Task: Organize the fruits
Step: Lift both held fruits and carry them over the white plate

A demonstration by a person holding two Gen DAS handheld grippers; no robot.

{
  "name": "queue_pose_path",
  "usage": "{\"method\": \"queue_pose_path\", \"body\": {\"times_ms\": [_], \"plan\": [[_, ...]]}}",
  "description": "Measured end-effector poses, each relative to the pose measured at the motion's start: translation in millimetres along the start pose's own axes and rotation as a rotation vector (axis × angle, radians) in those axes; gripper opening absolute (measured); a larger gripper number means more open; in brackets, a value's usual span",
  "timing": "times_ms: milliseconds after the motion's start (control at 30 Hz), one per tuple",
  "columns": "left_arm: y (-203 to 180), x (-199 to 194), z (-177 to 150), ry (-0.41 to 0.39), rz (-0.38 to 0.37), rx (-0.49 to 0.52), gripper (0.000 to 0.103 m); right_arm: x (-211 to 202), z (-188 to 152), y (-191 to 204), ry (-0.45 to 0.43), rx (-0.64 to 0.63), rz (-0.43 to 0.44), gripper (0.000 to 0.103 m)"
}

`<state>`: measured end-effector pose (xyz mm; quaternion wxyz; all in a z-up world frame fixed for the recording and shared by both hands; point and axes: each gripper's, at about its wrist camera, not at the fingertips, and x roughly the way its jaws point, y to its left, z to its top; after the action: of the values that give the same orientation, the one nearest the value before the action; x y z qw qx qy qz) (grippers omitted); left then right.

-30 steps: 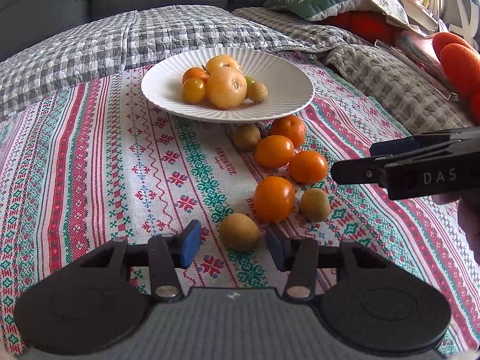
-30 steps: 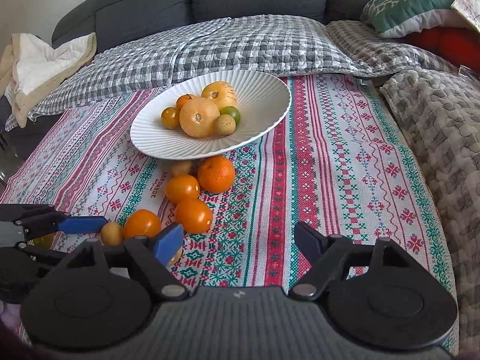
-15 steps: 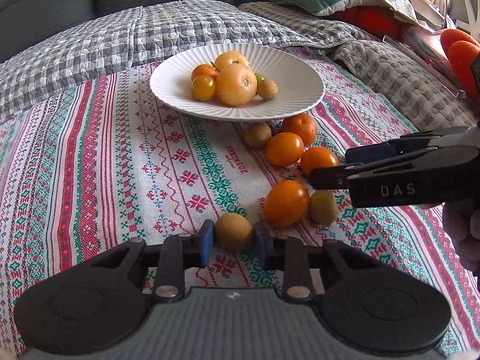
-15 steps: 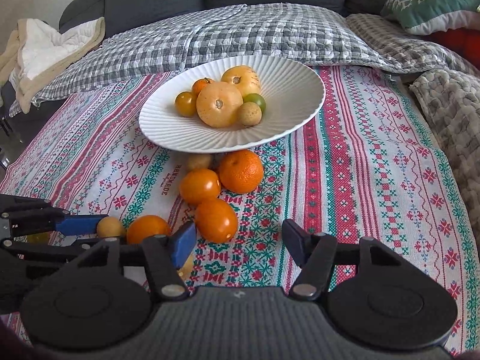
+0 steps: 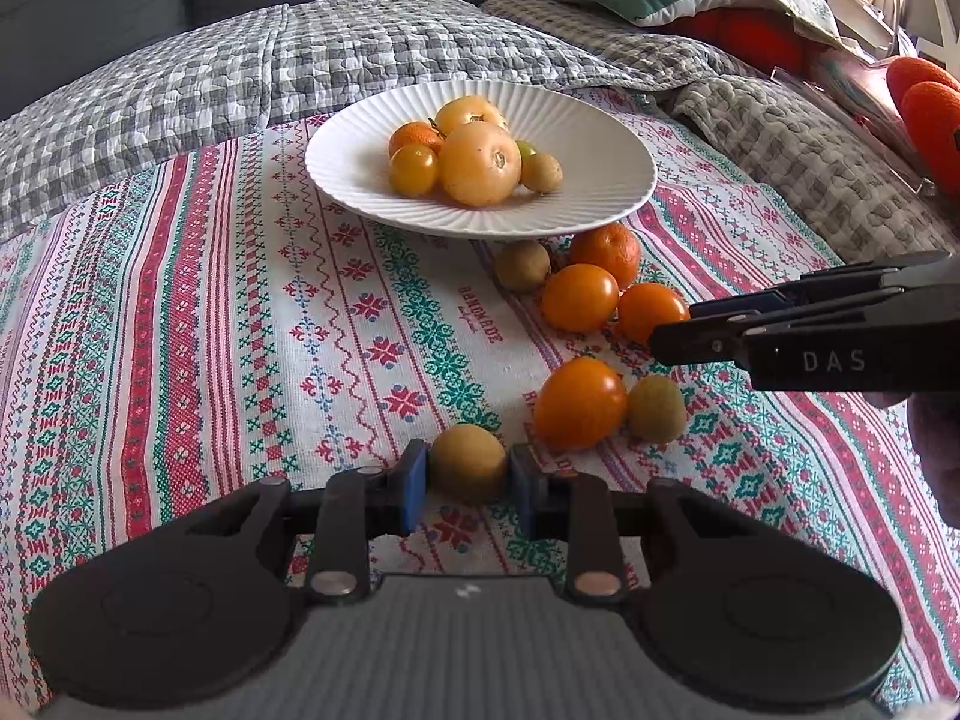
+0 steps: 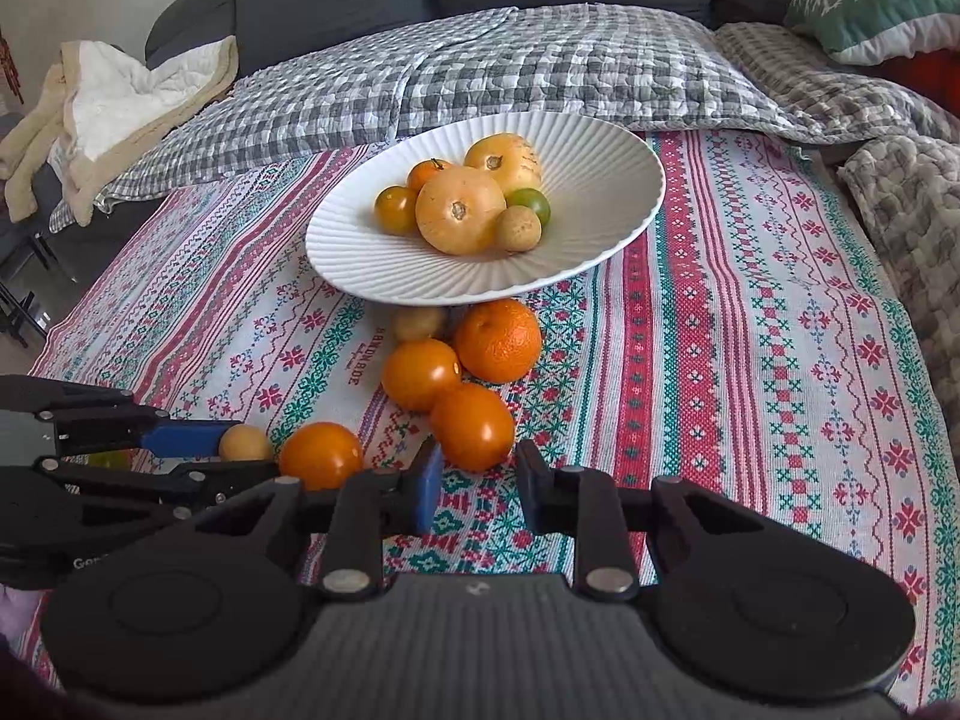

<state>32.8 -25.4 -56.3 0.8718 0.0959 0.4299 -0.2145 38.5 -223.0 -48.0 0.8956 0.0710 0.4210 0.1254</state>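
The left gripper [image 5: 468,483] is clamped on a small yellow fruit [image 5: 468,461]. The right gripper [image 6: 477,480] has just been closing, its fingers seemingly touching an orange tomato [image 6: 472,426]. Next, lift toward the plate [image 5: 600,132] at twelve o'clock.

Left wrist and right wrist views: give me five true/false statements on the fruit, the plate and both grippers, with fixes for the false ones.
1. The left gripper is shut on a small tan fruit. True.
2. The white plate holds no fruit. False: it holds a cluster of several, including a large pale yellow fruit.
3. The right gripper holds the orange tomato ahead of it. False: its jaws have just been closing, yet nothing sits between them; the tomato lies beyond the tips.
4. Loose fruit lies on the patterned cloth in front of the plate. True.
5. A mandarin sits on the grey checked quilt. False: it lies on the patterned cloth at the plate's near edge.
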Motion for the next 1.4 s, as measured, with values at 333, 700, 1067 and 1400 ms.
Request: {"method": "queue_pose_path", "body": {"times_ms": [333,700,1067,1400], "plan": [[-0.6,-0.1,2.9,0.043,0.019,-0.012,0.018,12.3,4.2,4.1,-0.011,0.017,-0.029,0.037],[2.5,-2.2,5.6,0.045,0.041,-0.03,0.014,2.0,8.0,4.7,-0.033,-0.01,-0.039,0.028],[14.4,-20.4,26.3,-0.031,0.045,-0.093,0.014,-21.7,20.9,-6.7,-0.103,0.055,-0.035,0.028],[15.9,-34.5,57.1,-0.125,0.033,-0.108,0.014,-33.1,36.8,-22.0,-0.156,0.136,-0.006,0.028]]}}
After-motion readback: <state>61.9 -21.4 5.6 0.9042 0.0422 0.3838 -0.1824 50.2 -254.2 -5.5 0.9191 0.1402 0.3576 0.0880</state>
